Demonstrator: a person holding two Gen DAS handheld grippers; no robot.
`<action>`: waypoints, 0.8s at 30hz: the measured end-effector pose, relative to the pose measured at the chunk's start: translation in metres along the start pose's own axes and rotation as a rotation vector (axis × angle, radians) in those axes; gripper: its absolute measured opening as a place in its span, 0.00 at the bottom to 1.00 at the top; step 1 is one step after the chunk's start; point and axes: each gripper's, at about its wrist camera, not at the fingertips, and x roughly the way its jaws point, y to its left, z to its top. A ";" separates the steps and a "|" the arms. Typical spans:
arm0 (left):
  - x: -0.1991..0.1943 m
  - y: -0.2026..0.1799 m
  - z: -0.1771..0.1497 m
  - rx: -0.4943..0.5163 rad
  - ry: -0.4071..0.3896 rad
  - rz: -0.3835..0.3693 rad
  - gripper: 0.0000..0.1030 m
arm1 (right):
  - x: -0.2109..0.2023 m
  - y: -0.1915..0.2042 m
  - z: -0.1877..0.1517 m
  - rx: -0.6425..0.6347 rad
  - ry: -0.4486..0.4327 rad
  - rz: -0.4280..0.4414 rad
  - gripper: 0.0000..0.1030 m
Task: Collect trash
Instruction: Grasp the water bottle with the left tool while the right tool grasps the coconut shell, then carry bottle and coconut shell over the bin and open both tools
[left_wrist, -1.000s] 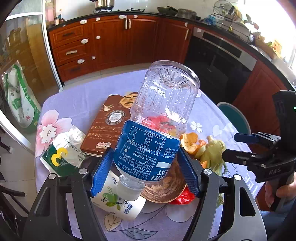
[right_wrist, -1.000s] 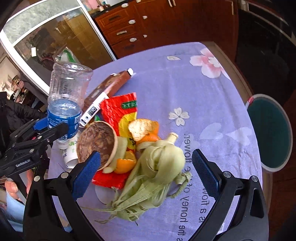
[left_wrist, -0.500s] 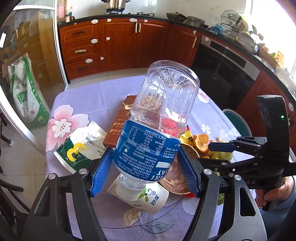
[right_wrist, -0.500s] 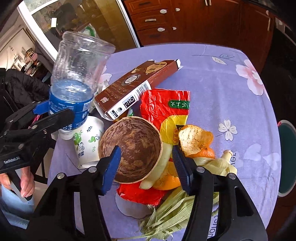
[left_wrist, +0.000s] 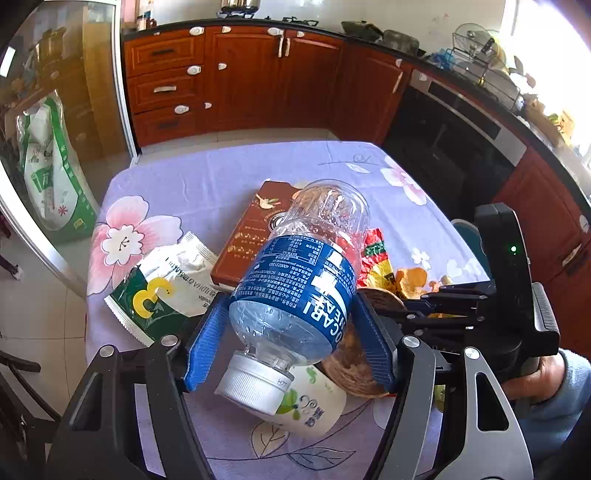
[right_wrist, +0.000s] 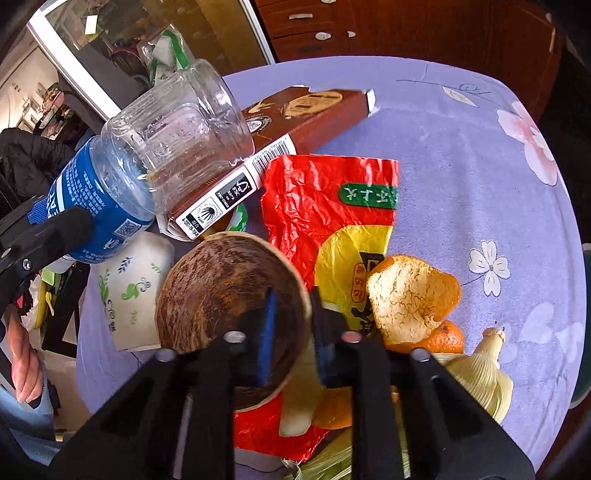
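The right claw (right_wrist: 290, 332) has just been closing and now pinches the brown coconut-shell bowl's (right_wrist: 221, 291) rim; the left claw (left_wrist: 291, 343) grips the blue-labelled clear plastic bottle (left_wrist: 299, 280); both ready for binning

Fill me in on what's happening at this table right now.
A person is clearing trash off a purple flowered tablecloth with a handheld gripper in each hand. The left gripper has its jaws clamped on a clear plastic bottle with a blue label, held tilted, cap downward, above a white paper cup. The right gripper has just been closing its jaws, and they now pinch the rim of a brown coconut shell half. A red wrapper, orange peel and a brown carton lie on the cloth.
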 end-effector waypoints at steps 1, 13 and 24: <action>0.001 -0.002 0.000 0.004 0.001 -0.001 0.67 | -0.001 -0.001 0.000 0.010 0.002 0.011 0.07; -0.020 -0.026 0.006 0.035 -0.045 0.026 0.66 | -0.079 -0.026 -0.003 0.090 -0.159 -0.017 0.06; -0.030 -0.073 0.012 0.093 -0.051 -0.030 0.66 | -0.141 -0.076 -0.028 0.184 -0.282 -0.079 0.06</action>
